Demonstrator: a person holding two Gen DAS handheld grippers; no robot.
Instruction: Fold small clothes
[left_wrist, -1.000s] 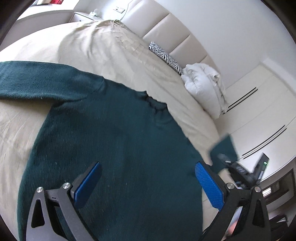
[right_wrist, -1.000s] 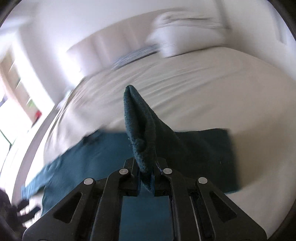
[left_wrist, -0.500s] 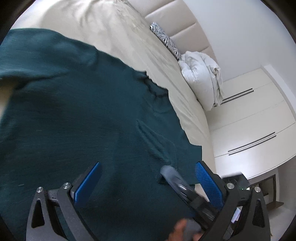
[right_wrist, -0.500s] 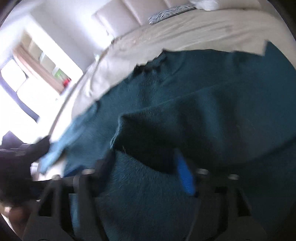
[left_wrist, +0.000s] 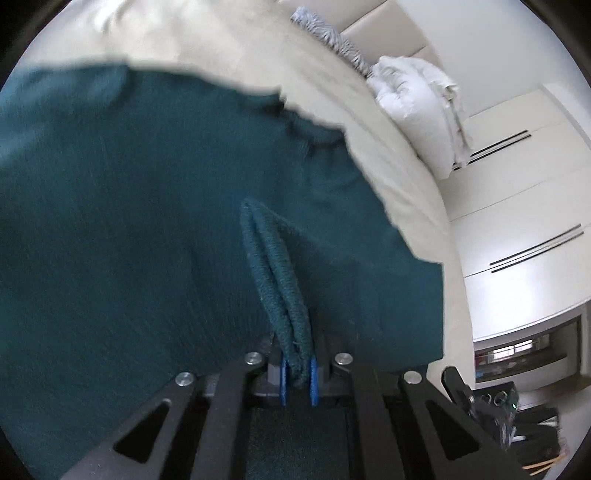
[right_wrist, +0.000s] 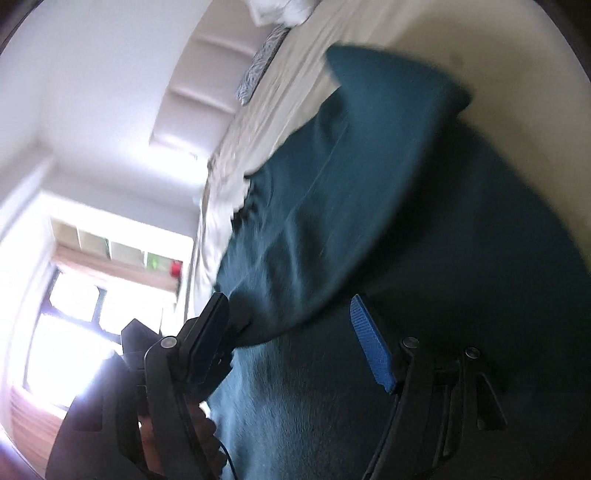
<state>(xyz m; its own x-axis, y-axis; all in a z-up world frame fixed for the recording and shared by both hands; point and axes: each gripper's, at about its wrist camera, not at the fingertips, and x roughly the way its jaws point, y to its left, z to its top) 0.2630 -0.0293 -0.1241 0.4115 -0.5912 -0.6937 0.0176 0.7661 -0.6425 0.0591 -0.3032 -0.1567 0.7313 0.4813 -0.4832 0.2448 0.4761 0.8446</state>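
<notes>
Sweater (left_wrist: 147, 229), dark teal knit, is spread on the bed (left_wrist: 258, 48); its doubled edge is pinched by the left claw (left_wrist: 297, 373), while the right claw (right_wrist: 291, 339) is held wide.

Dark green sweater (left_wrist: 129, 221) cut off left and below, motion-blurred in right wrist view

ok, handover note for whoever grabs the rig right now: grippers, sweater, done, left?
Left hand-held gripper: shut on a pinched fold of the dark green sweater.
Right hand-held gripper: open, nothing between its pads, hovering over the sweater.
Sweater: spread on the beige bed, neckline toward the headboard; one flap lies folded over the body.
Done: one fold-over is in place.
Left: carry the left's pinched fold across, fold in the other side, then fold the length and smooth. View is blurred, so check the edges.
</notes>
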